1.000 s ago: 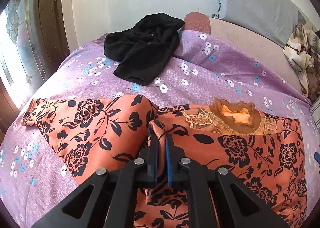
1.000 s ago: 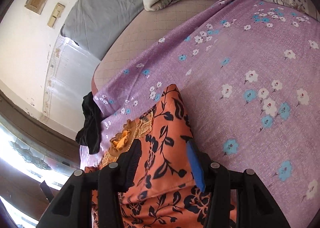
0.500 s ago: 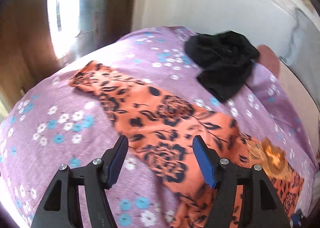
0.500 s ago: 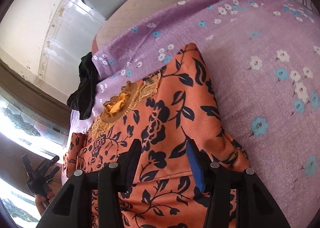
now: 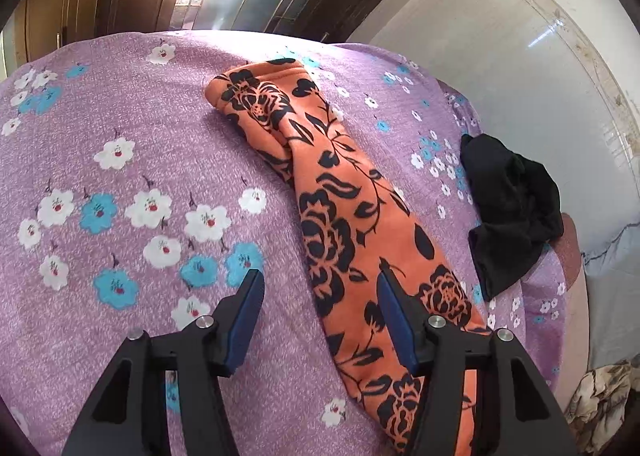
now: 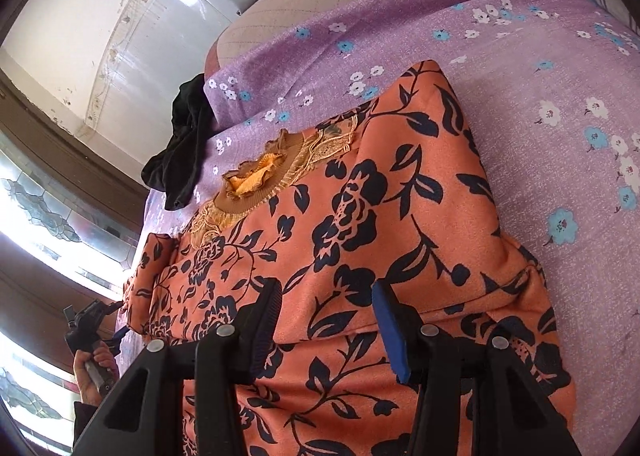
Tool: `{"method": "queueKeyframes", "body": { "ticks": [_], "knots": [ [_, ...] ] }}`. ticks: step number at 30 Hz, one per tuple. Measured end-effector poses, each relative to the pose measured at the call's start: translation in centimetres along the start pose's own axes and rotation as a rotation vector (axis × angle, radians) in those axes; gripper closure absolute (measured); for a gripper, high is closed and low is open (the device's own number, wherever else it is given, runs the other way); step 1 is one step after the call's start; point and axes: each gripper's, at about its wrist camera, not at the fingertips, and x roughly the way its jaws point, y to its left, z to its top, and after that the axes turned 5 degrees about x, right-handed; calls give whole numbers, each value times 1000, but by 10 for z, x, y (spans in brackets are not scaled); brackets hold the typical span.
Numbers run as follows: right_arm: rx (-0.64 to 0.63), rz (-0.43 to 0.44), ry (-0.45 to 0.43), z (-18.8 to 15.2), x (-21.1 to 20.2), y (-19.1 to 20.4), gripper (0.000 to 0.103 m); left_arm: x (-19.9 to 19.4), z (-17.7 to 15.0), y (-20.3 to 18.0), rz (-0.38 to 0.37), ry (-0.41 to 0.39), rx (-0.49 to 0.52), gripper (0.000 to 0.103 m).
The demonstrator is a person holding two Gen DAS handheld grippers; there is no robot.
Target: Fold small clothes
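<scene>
An orange top with black flowers (image 6: 360, 216) lies on the purple flowered bed cover (image 5: 120, 160). Its right sleeve is folded over the body. Its left sleeve (image 5: 332, 208) lies stretched out flat, cuff at the far end. My left gripper (image 5: 320, 296) is open and empty, hovering above the sleeve's near part, with one finger over the bed cover. My right gripper (image 6: 326, 308) is open and empty above the folded body of the top. The left gripper also shows at the far left of the right wrist view (image 6: 90, 320).
A crumpled black garment (image 5: 512, 208) lies beyond the sleeve near the white wall; it also shows in the right wrist view (image 6: 184, 148). A brown patterned blanket (image 5: 600, 408) sits at the bed's far right. A window and dark wood frame stand behind the bed's edge.
My left gripper let go of the fabric, opened and swung left over the outstretched sleeve. My right gripper drew back a little, staying open; the right sleeve now lies folded over the body.
</scene>
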Motion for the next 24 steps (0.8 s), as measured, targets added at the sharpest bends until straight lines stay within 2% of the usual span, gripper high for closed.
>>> {"method": "queueKeyframes", "body": {
  "ticks": [4,9,11,12,13,15,18,21,24],
  "knots": [
    [-12,-10,2,0,0,0,52,24,29,14,-60,20,-79,44],
    [-8,-17,3,0,4,-1,52,44,47,6,-81,10,-31,45],
    [-9,-22,9,0,7,-1,52,48,51,1,-58,2,10,55],
    [-10,-24,9,0,8,-2,52,51,53,-3,-32,7,35,80],
    [-10,-26,7,0,9,-2,52,53,53,-3,-23,18,48,92],
    [-15,-24,1,0,8,-1,52,51,50,-9,-8,-11,69,94],
    [-28,-28,-37,1,1,3,52,30,44,-44,53,-64,199,95],
    [-26,-32,-107,7,-15,5,52,-10,25,-103,-21,-114,358,95],
    [26,-26,-176,17,-35,-3,52,-53,-23,-176,-99,-131,578,95]
  ]
}}
